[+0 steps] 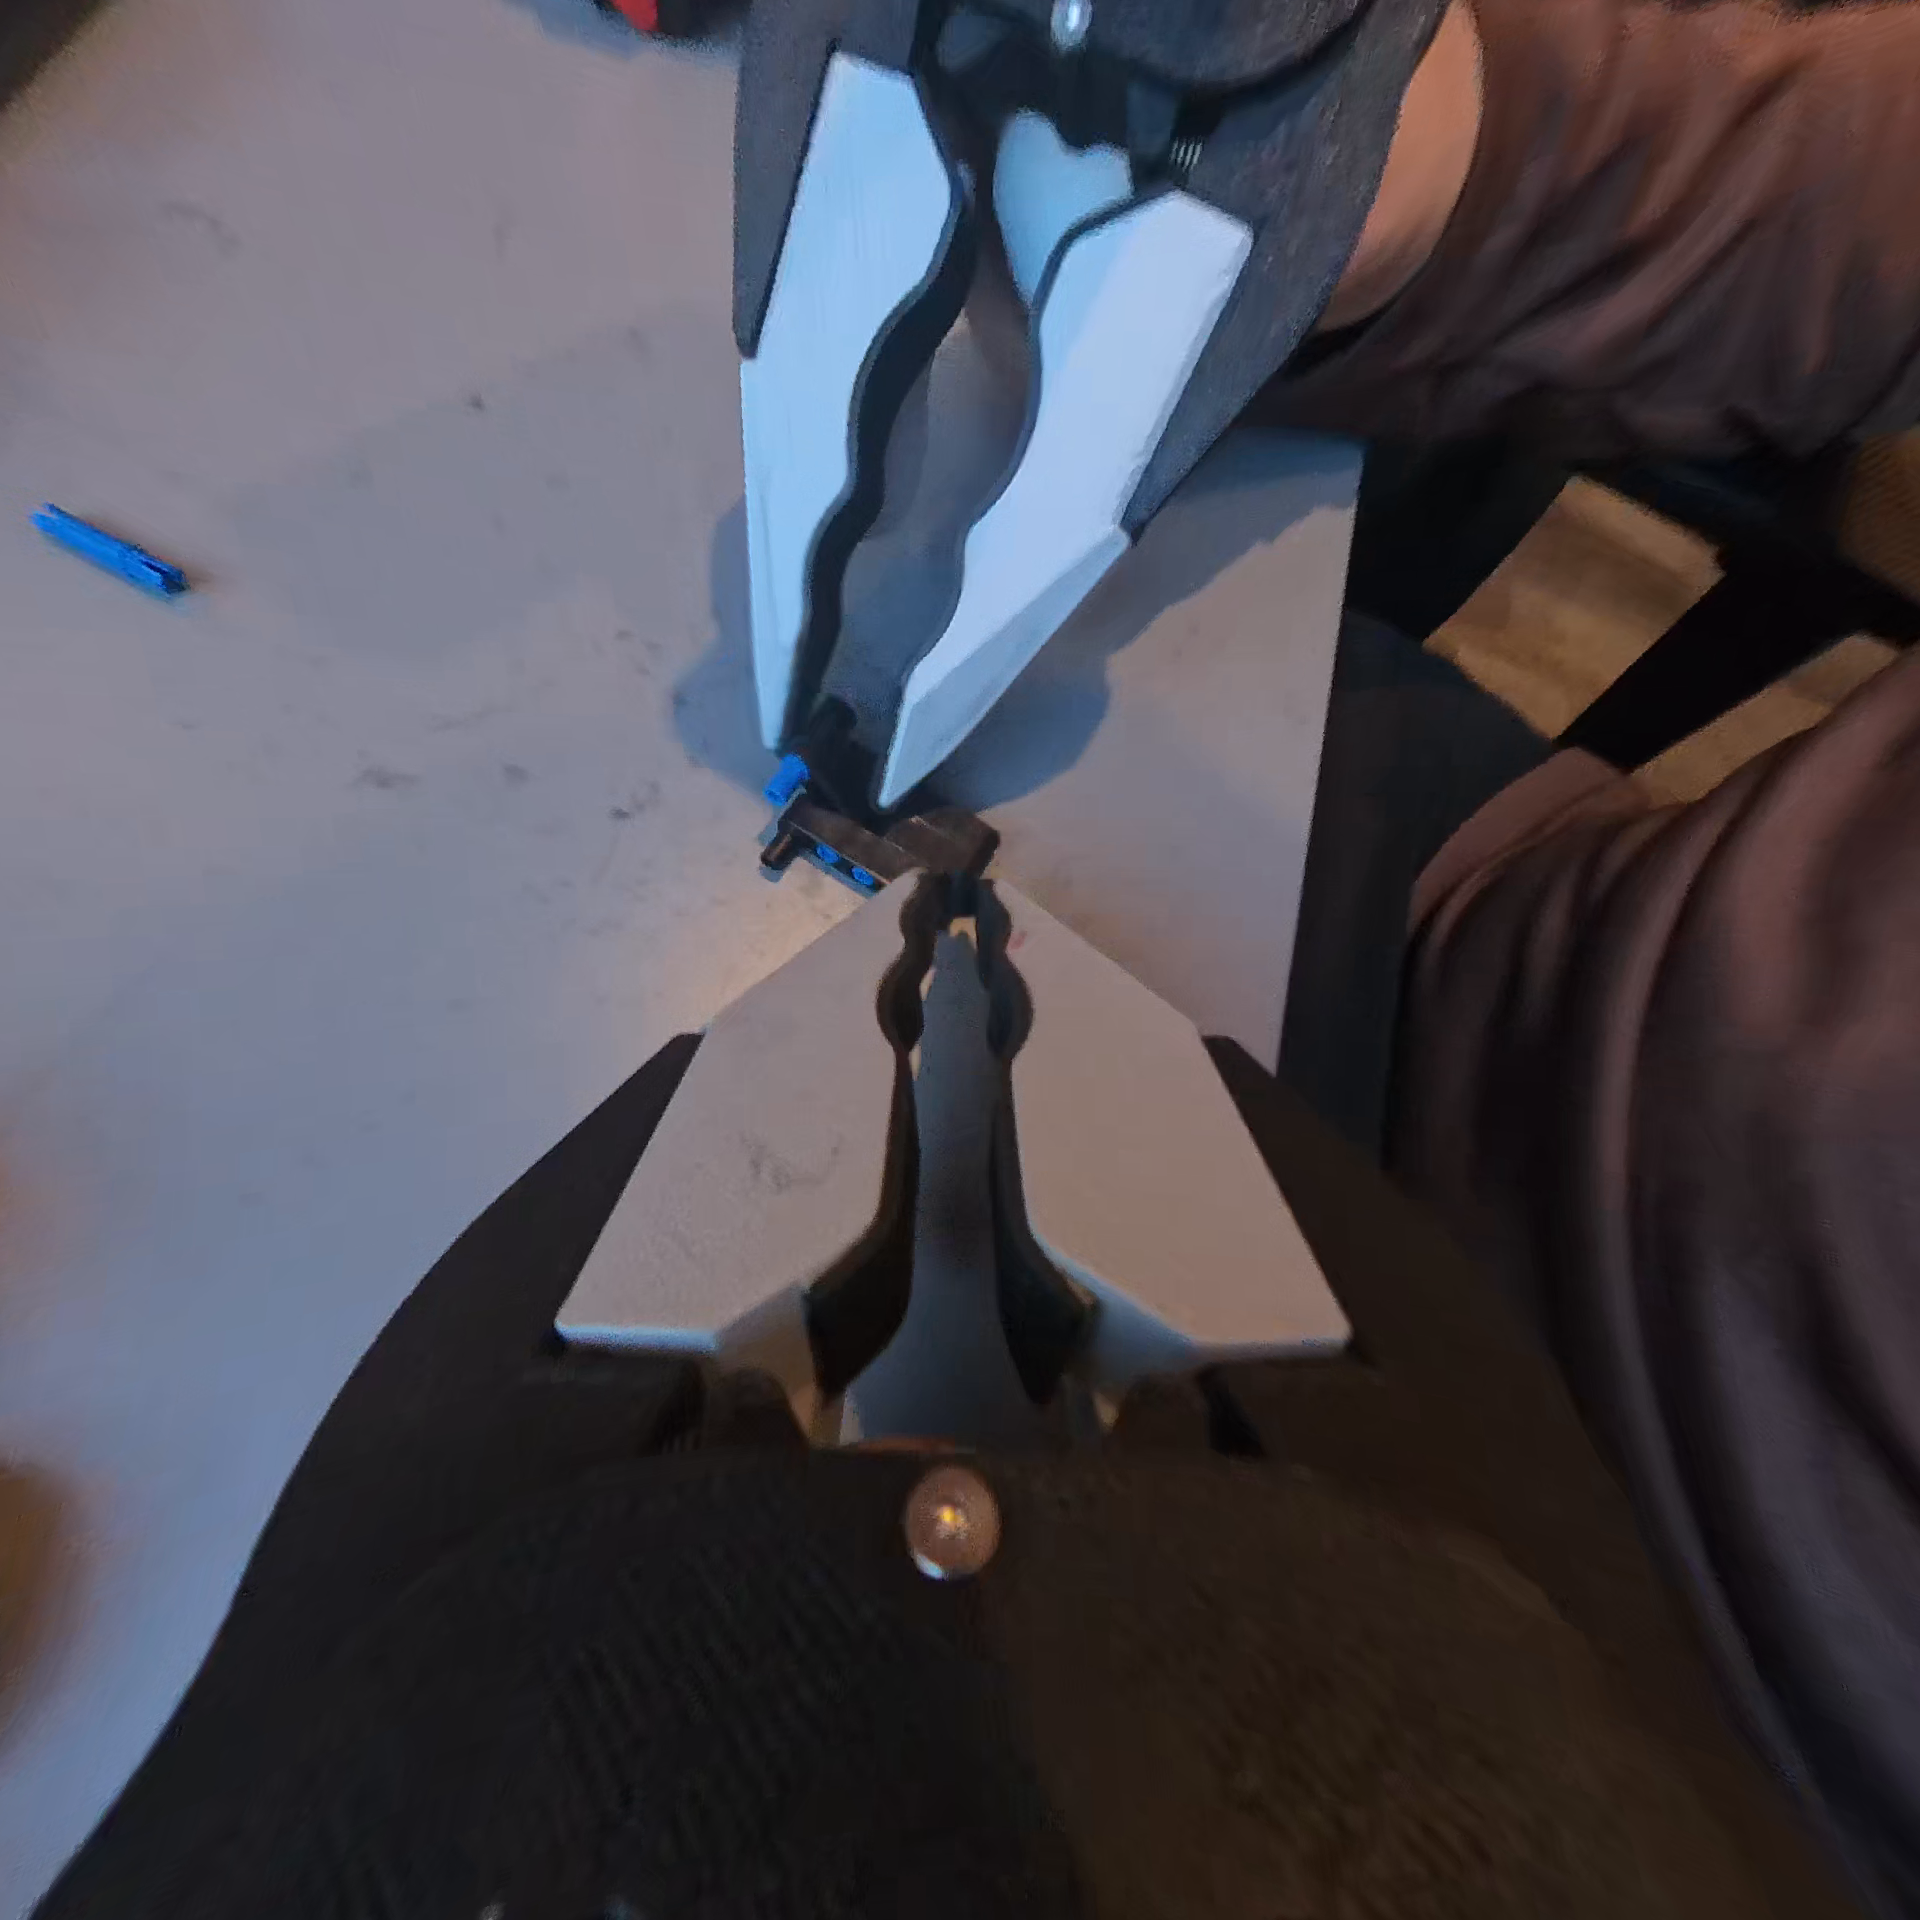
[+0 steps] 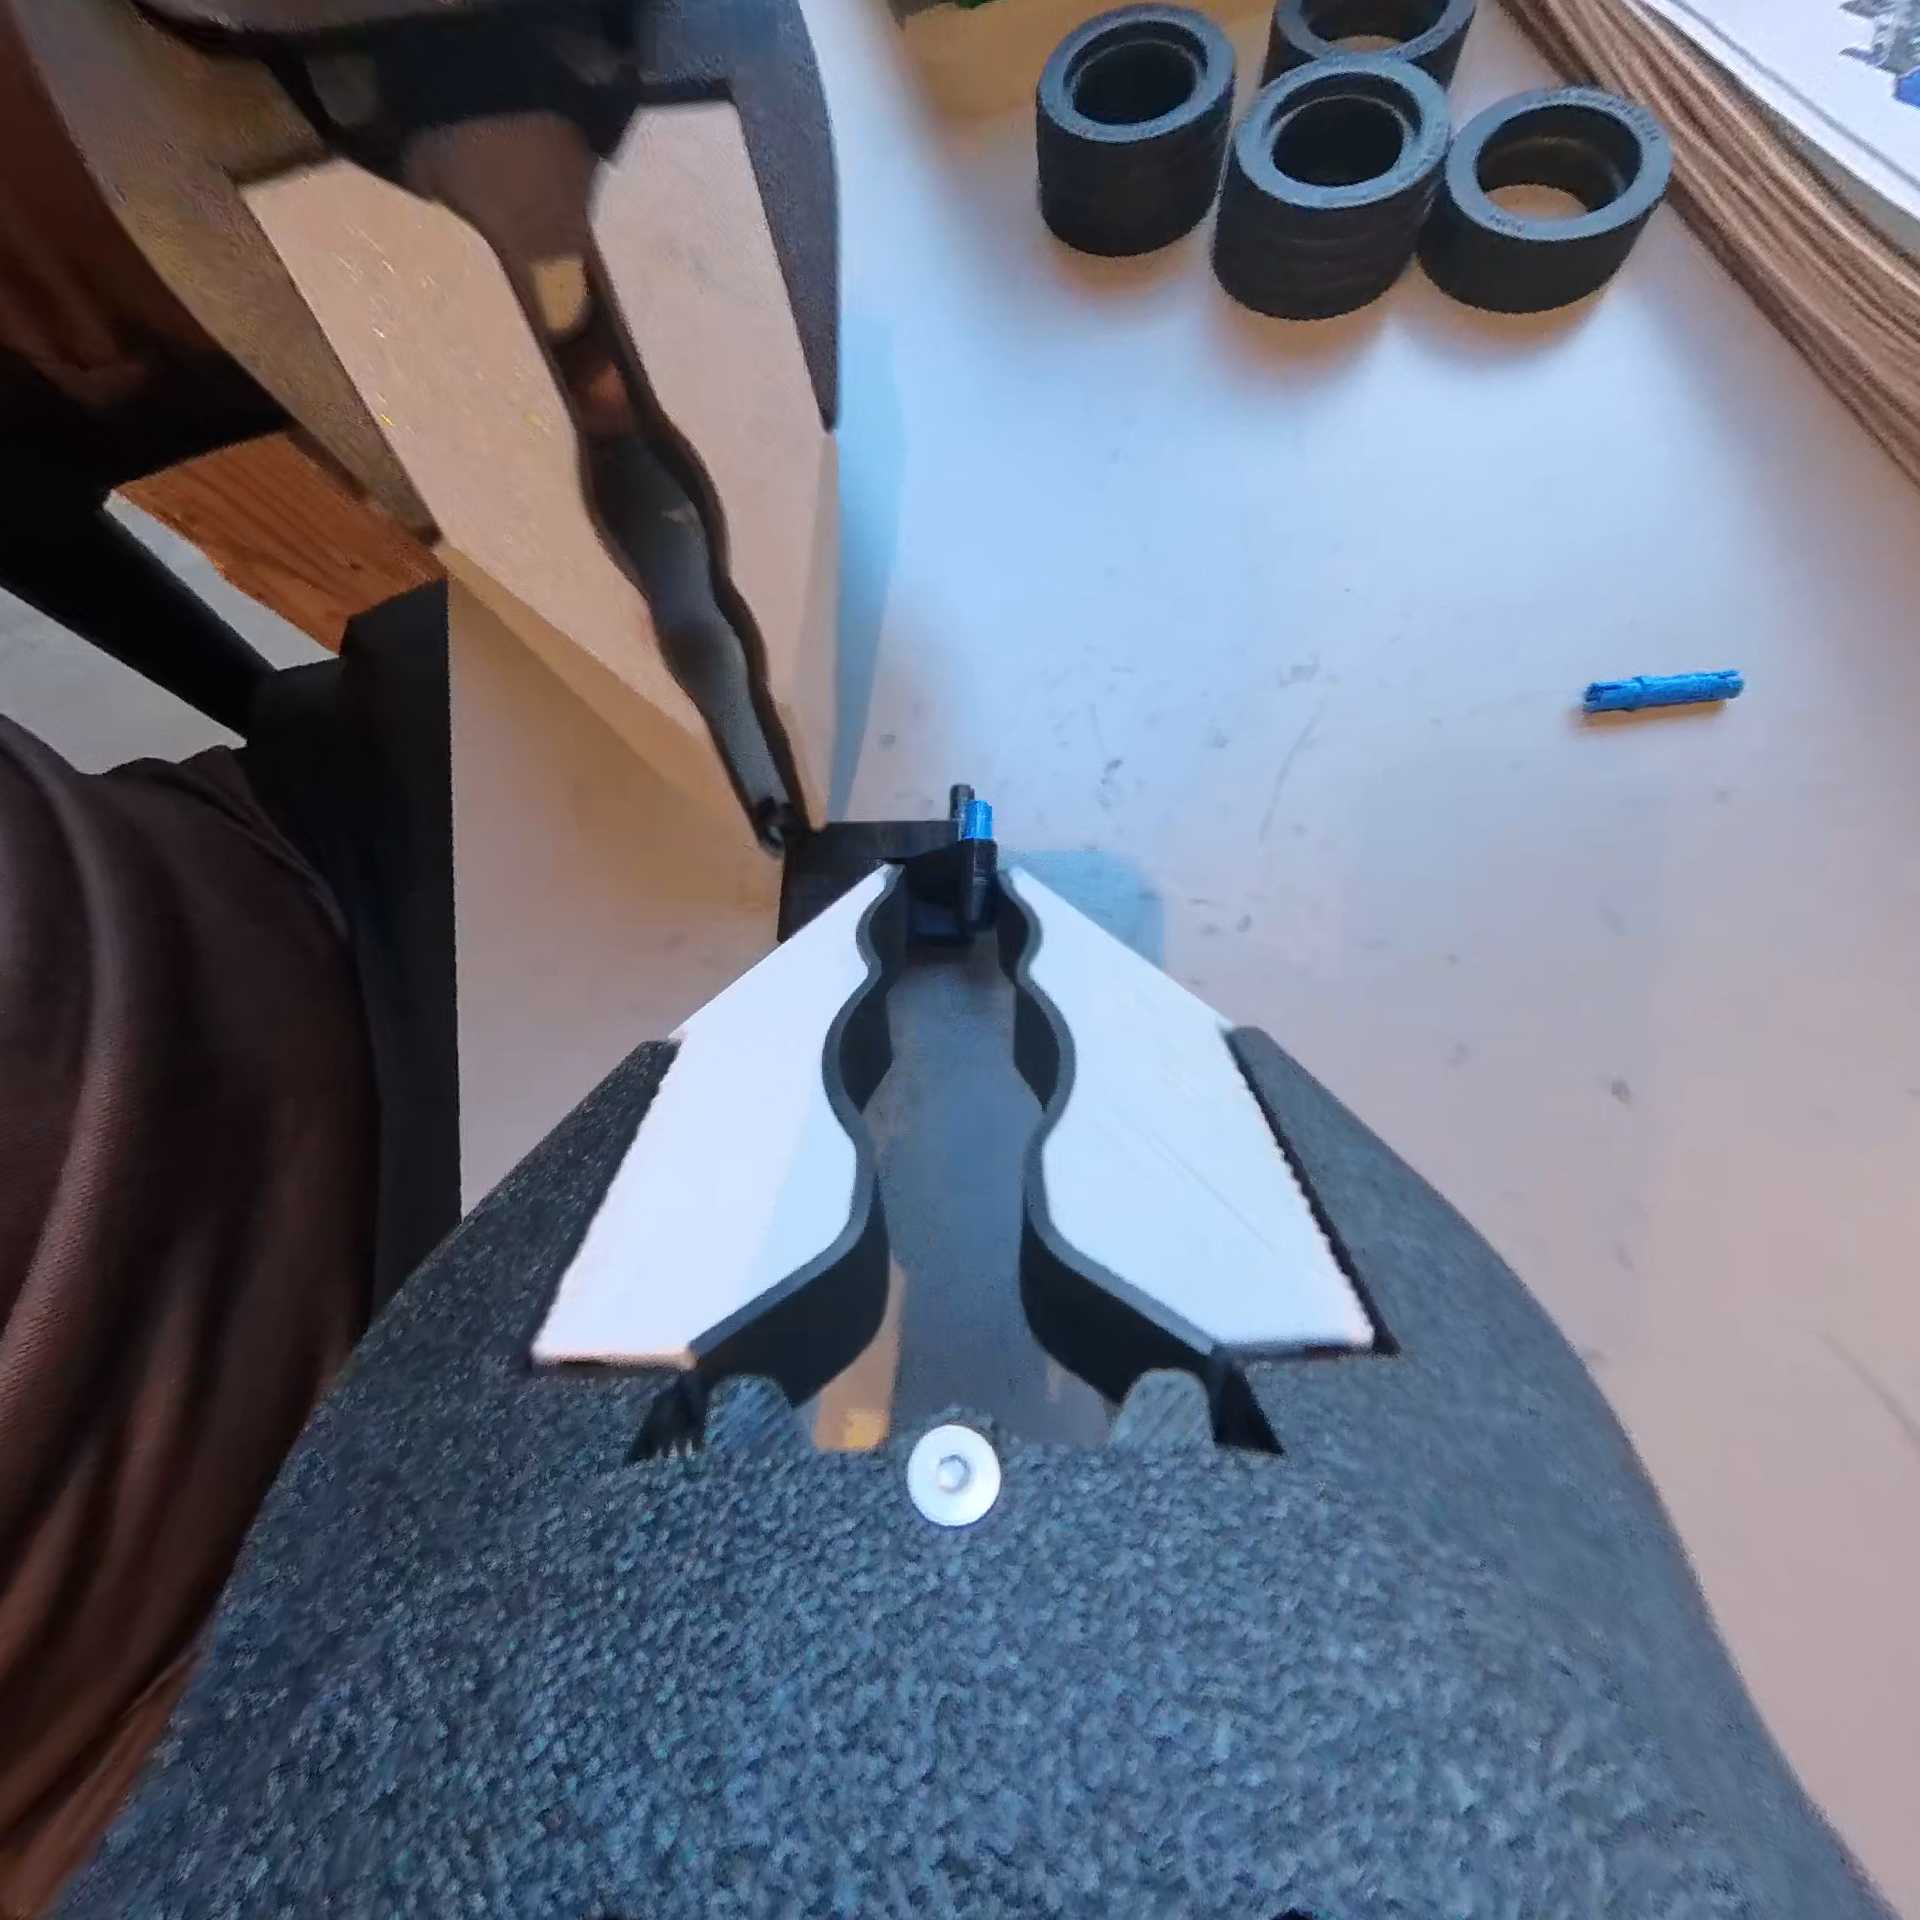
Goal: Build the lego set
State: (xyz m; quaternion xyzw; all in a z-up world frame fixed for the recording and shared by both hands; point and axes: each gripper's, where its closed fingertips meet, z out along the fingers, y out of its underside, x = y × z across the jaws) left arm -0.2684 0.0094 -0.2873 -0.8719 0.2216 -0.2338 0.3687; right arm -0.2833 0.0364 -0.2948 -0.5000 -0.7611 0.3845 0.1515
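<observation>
on white table (image 2: 1351,520), four black tyres (image 2: 1335,187), one loose blue pin (image 2: 1662,691)

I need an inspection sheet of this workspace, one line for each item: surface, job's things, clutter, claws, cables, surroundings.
Surface: pale table, scuffed with dark marks.
Job's things: black lego assembly with blue pin, held between both claws; loose blue pin lying apart; four black tyres grouped at the far side.
Clutter: booklet at the table's far corner.
Claws: left claw shut on the assembly's end; right claw shut on its other part.
Cables: nothing seen.
Surroundings: person's brown sleeve; wooden chair seat below.
</observation>
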